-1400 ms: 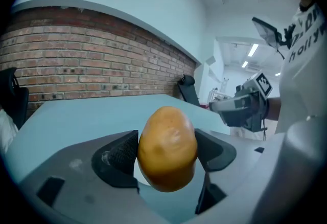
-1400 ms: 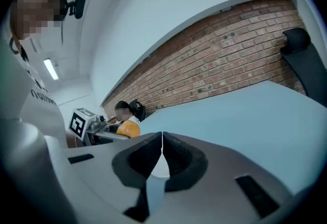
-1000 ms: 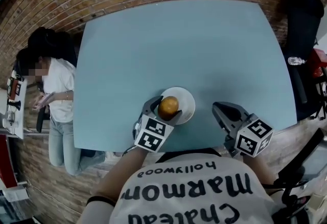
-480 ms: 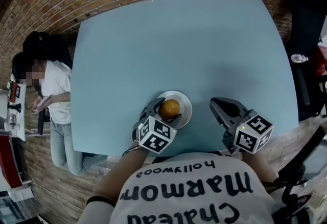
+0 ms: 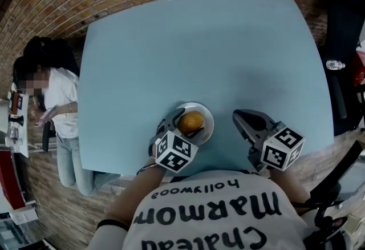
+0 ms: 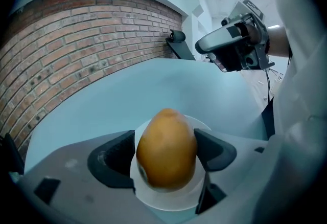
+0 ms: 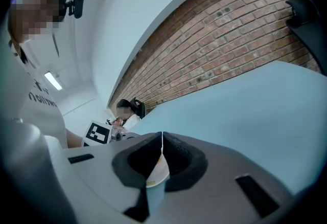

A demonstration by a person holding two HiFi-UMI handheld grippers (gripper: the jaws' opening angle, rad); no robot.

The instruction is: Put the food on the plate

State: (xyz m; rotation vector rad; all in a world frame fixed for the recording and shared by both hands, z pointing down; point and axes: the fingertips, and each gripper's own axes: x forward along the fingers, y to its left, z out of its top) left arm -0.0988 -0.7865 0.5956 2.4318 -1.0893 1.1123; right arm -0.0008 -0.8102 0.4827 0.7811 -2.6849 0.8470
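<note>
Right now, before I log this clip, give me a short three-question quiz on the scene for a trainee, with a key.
1. Multiple choice: what is the left gripper shut on? A) nothing B) the orange fruit C) a spoon
2. True or false: the right gripper is clamped on the plate.
3. Fill in: the plate stands on the light blue ____.
Key: 1 B. 2 False; its jaws are together and empty, off to the side of the plate. 3 table.
</note>
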